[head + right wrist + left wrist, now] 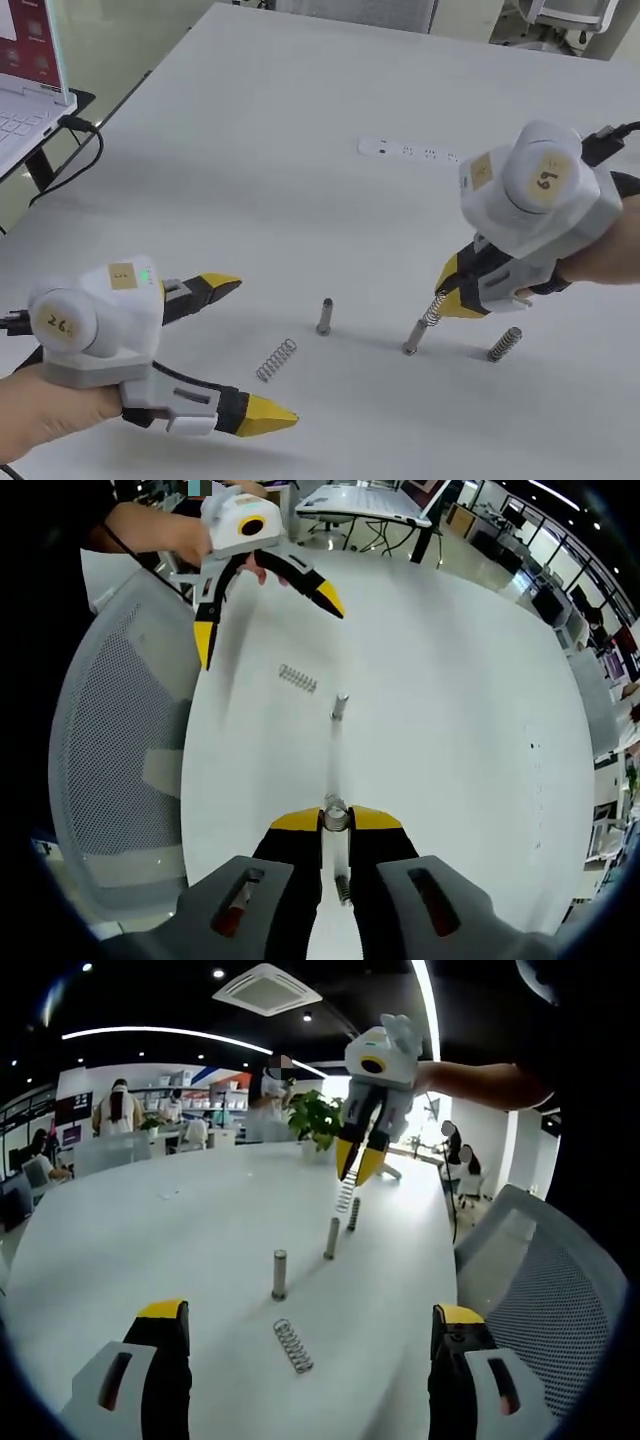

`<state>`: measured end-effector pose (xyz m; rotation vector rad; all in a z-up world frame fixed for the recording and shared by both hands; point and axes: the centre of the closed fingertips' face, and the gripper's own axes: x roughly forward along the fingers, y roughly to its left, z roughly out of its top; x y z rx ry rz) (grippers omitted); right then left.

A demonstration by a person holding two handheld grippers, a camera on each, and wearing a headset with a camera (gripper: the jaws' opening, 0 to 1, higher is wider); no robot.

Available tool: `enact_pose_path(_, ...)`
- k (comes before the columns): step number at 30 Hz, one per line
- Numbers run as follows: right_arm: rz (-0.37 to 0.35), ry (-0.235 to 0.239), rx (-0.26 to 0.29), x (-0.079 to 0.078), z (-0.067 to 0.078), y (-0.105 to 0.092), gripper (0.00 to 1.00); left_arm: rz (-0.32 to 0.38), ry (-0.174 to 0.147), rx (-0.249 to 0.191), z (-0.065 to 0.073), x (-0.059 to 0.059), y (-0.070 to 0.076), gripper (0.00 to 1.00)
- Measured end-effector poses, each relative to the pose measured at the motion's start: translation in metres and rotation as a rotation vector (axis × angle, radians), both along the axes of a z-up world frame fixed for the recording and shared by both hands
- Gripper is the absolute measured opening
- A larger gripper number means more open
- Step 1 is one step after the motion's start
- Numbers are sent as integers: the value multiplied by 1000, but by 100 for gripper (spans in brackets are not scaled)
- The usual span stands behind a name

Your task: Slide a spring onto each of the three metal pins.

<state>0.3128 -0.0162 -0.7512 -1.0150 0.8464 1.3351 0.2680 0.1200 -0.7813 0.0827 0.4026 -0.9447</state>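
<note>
My right gripper (447, 296) is shut on a spring (433, 310) that hangs tilted over the top of a metal pin (410, 340); I cannot tell whether spring and pin touch. To the pin's right, a second pin carries a spring (504, 344) and leans. A bare pin (324, 316) stands further left, with a loose spring (276, 360) lying on the white table (250, 180) beside it. My left gripper (245, 350) is open, its jaws either side of that loose spring (293, 1345). In the right gripper view the held spring (336, 815) sits between the yellow tips.
A laptop (25, 70) and its cable (70, 160) sit at the table's far left. A white power strip (410, 152) lies beyond the pins. A grey mesh chair (540, 1260) stands at the table's edge. People sit at desks in the background.
</note>
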Motion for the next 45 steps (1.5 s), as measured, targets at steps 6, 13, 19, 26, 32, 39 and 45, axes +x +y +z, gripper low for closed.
enact_pose_path(6,5,6,-2,0,-2,3,6,11,7,-5,-2,-1,2,98)
enact_pose_path(13,10,6,-15,-1,-5,3,6,13,10,-5,-2,-2,3,98)
enact_pose_path(19,8,12,-18,0,-6,3,6,17,15,-7,-2,-3,4,98)
enact_pose_path(26,16,8,-20,-1,-7,4,6,14,18,-2,-4,-6,4,97)
enact_pose_path(32,17,13,-22,-2,-8,5,6,20,17,-8,-2,-5,4,97)
enact_pose_path(39,19,8,-27,0,-10,5,6,28,16,-14,0,-5,5,97)
enact_pose_path(45,12,17,-30,0,-11,2,6,32,18,-20,1,-5,6,96)
